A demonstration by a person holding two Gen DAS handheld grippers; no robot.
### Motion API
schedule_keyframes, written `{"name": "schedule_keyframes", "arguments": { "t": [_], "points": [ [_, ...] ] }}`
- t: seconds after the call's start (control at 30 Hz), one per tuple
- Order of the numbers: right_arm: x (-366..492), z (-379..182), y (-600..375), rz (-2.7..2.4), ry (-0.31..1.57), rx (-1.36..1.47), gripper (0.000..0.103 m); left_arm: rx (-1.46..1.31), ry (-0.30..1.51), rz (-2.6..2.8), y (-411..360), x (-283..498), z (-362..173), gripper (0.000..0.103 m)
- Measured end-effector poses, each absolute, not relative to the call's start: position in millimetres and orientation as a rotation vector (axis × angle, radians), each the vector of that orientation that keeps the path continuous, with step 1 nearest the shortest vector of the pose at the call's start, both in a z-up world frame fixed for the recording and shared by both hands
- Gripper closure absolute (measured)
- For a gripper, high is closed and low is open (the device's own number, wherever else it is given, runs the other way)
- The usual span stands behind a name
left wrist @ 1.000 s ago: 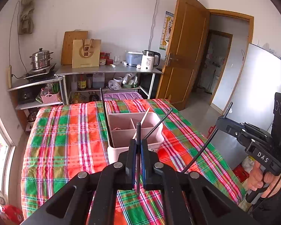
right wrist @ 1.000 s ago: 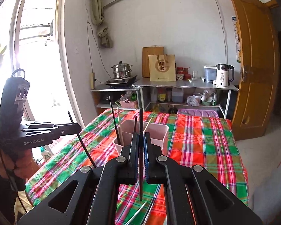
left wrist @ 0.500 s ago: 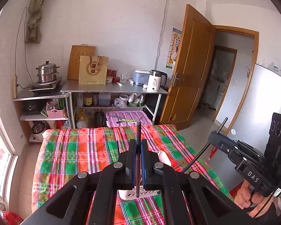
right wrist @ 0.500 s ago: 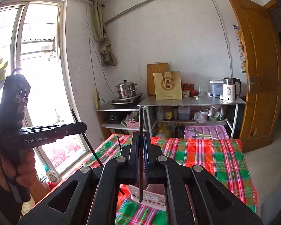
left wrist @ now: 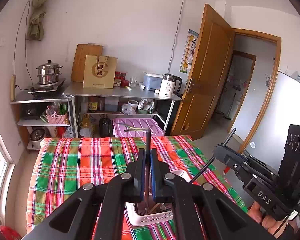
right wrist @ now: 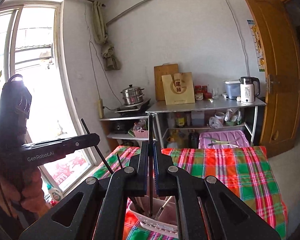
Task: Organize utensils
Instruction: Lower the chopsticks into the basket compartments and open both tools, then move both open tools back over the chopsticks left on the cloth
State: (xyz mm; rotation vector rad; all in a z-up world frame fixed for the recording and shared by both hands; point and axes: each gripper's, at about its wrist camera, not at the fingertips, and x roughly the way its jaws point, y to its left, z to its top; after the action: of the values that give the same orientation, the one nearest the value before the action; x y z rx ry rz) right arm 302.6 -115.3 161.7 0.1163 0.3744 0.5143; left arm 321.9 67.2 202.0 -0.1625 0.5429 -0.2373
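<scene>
Each claw pinches one dark chopstick: the left gripper (left wrist: 147, 172) holds the left chopstick (left wrist: 148, 142), the right gripper (right wrist: 150, 168) the right chopstick (right wrist: 150, 132). Both hang above the pink holder (right wrist: 162, 223). Only the right view shows the window (right wrist: 30, 80).

The left tongs (right wrist: 90, 140) read "GenRobot.AI"; the right tongs (left wrist: 218, 152) read "DAS"; the paper bag (right wrist: 178, 89) shows "國緣"; the kettle (right wrist: 248, 92) shows "55°".

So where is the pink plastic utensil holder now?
In both wrist views the pink plastic utensil holder stands on the plaid tablecloth, low in the picture, just behind the fingers.
</scene>
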Motion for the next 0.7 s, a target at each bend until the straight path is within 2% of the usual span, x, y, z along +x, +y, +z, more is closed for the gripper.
{"name": "schedule_keyframes", "arguments": {
  "t": [0.37, 0.57, 0.7],
  "points": [
    [322.4, 126.2, -105.8, 0.507, 0.482, 0.095, 0.098, -0.171, 0.642, -0.239, 64.1, 343.2, 143.0, 0.099],
    [326.3, 111.5, -101.7, 0.518, 0.538, 0.067, 0.098, -0.168, 0.677, -0.244, 61.6, 345.5, 129.5, 0.099],
    [321.3, 112.9, -105.0, 0.523, 0.539, 0.07, 0.089, -0.181, 0.653, -0.241, 65.9, 337.7, 133.7, 0.098]
  ]
}}
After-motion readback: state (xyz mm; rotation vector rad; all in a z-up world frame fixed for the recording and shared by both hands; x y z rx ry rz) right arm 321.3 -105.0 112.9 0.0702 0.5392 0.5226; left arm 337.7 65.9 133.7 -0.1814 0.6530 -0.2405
